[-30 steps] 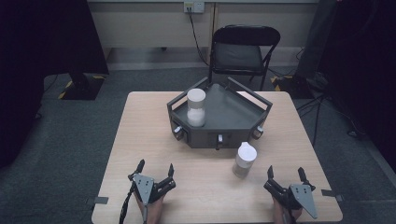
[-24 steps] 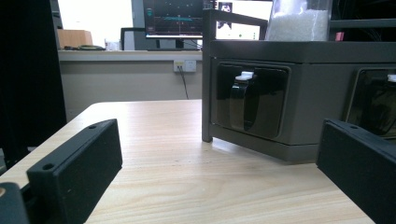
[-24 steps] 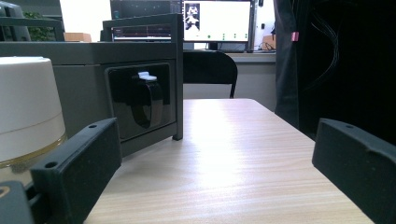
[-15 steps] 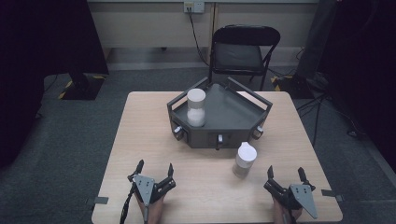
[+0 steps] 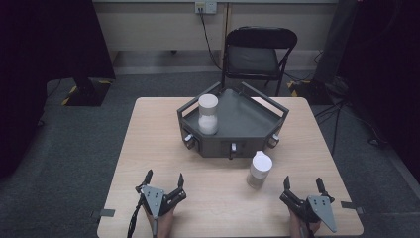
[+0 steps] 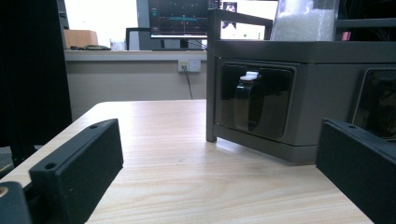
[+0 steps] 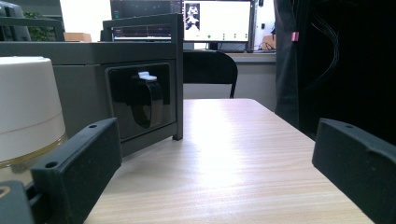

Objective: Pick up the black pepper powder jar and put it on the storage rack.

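A dark grey angular tray stands at the middle back of the wooden table. Inside its left corner stands a jar with a white lid, filled with white grains. A second white-lidded jar stands on the table just in front of the tray's right side, and looms at the left of the right gripper view. My left gripper rests open near the front edge at the left. My right gripper rests open at the front right, just right of the second jar. Nothing is between either pair of jaws.
The tray's side walls carry black latches. A black folding chair stands behind the table. A dark stand is on the floor at the left, and cables lie at the right.
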`<state>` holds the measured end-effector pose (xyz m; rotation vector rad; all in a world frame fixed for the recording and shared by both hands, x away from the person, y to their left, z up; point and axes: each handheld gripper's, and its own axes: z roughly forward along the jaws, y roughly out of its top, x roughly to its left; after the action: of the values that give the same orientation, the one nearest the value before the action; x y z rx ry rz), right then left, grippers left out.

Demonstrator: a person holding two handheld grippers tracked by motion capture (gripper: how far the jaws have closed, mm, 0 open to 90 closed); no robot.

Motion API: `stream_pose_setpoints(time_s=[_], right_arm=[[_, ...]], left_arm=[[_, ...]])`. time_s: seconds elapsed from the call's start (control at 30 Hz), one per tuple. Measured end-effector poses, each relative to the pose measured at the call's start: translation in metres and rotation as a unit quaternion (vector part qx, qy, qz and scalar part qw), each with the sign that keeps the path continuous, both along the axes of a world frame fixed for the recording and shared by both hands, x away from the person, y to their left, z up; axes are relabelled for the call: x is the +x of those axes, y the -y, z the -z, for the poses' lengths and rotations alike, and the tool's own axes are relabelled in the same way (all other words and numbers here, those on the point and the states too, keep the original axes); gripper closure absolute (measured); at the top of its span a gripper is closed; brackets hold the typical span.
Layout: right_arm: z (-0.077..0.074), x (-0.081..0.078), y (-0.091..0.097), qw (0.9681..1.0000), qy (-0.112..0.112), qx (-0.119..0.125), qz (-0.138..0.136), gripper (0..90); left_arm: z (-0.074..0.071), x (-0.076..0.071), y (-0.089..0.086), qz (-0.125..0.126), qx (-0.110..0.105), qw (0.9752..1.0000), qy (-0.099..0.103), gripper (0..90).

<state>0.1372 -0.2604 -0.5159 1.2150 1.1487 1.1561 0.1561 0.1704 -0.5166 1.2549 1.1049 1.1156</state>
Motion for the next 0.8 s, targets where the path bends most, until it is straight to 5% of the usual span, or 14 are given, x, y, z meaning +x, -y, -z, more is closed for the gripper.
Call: stream_pose_setpoints(time_s=[0.8], right_arm=[[0.0009, -0.0004, 0.0025, 1.0000, 0.004, 0.005, -0.004, 0.0]], left_arm=[[0.0000, 0.0000, 0.0003, -0.001, 0.000, 1.0000, 0.000, 0.0]])
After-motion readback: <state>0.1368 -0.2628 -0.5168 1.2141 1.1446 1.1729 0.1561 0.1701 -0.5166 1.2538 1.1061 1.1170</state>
